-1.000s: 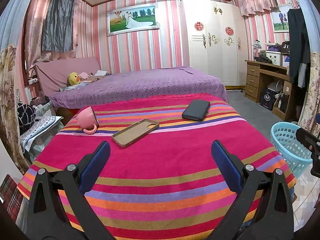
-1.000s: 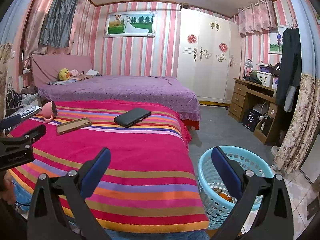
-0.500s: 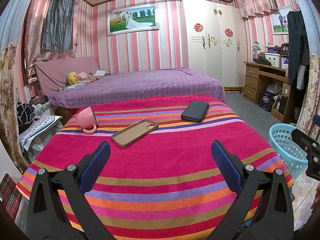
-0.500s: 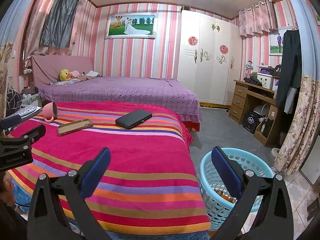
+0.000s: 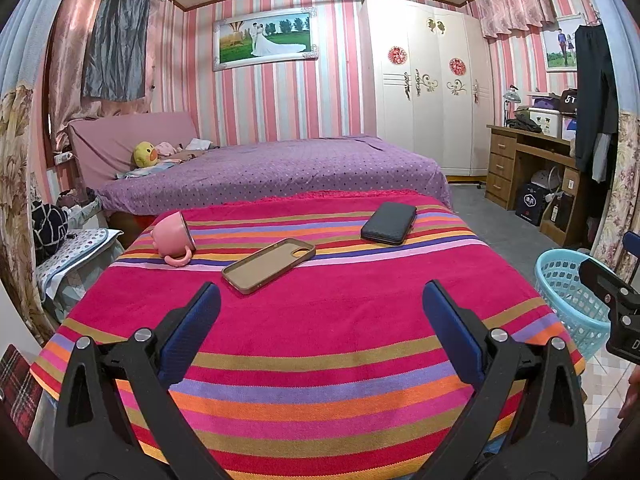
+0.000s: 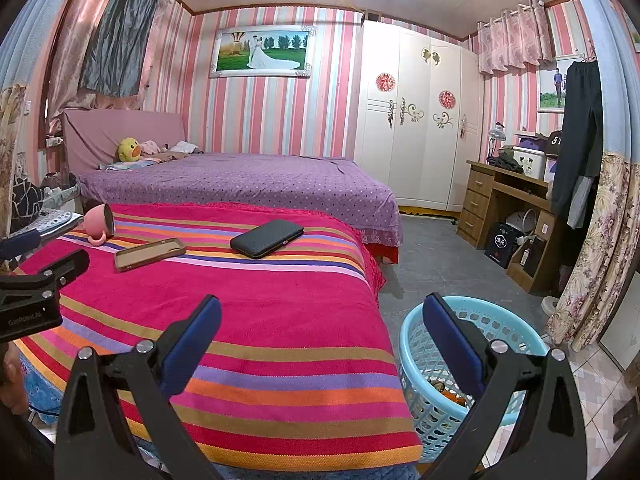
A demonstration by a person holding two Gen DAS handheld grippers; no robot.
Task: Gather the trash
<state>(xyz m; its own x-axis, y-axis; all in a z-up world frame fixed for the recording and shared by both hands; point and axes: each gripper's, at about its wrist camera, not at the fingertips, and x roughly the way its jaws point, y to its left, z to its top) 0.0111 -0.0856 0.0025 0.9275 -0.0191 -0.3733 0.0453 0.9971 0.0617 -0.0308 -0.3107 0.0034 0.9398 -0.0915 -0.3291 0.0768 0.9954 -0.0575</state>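
Both grippers [image 5: 320, 300] [image 6: 320, 304] gape; basket [image 6: 500, 320] perhaps holds trash.

you're in a home bedroom: ahead of your tongs lies a purple dotted bed [image 5: 272, 168] with a yellow plush duck [image 5: 145, 154], a framed wedding photo [image 5: 264, 38] on pink striped wallpaper, and a tall white wardrobe [image 5: 428, 80] to the right.

A light-blue plastic lattice basket [image 6: 440, 364] stands upright on the floor beside the bed, orange scraps [image 6: 456, 399] inside.
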